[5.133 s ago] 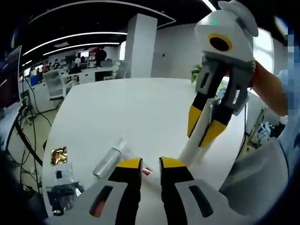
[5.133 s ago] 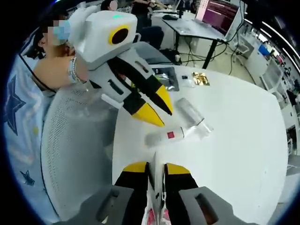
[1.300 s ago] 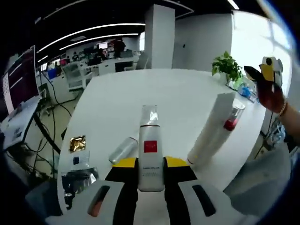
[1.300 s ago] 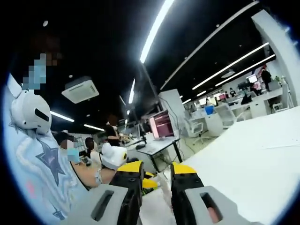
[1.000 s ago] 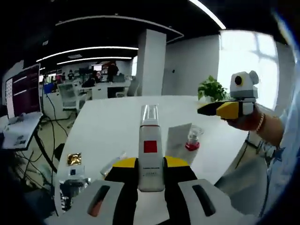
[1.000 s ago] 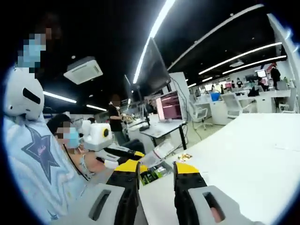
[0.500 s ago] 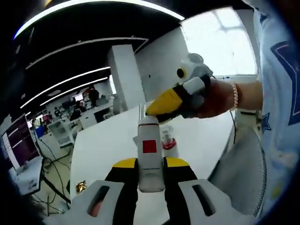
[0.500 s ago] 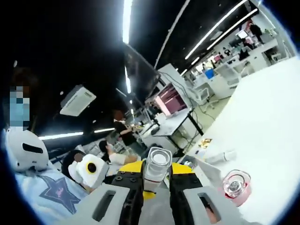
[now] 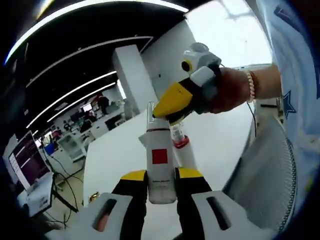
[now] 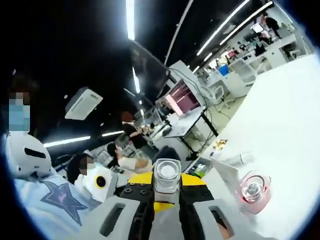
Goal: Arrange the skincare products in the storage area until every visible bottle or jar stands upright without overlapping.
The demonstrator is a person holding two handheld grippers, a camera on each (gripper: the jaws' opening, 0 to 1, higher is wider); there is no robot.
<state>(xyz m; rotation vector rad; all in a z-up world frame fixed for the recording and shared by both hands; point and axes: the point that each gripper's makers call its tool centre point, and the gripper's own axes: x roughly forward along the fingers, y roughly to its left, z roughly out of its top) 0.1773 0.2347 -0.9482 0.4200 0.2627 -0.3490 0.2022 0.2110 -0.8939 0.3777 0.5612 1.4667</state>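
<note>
So, busy office behind: desks, a monitor (image 9: pixel 25 160) glowing pink, ceiling light strips, a white table (image 9: pixel 120 150) underneath. Further back on the table (image 10: pixel 285 125), a clear-capped jar with a pink base (image 10: pixel 254 192) beside a white tube (image 9: pixel 186 155), plus a small bottle lying flat (image 10: pixel 239 158). Up front, a white bottle with a red square label (image 9: pixel 160 167), clear cap (image 10: pixel 166 175), held up off the table. Left gripper (image 9: pixel 161 176) clamped round its body; right gripper (image 10: pixel 167 184) pinching the cap end, yellow tips right at the top.

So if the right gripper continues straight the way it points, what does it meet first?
The clear cap of the bottle the left gripper holds: it already sits between the right gripper jaws. Depth is unclear.
</note>
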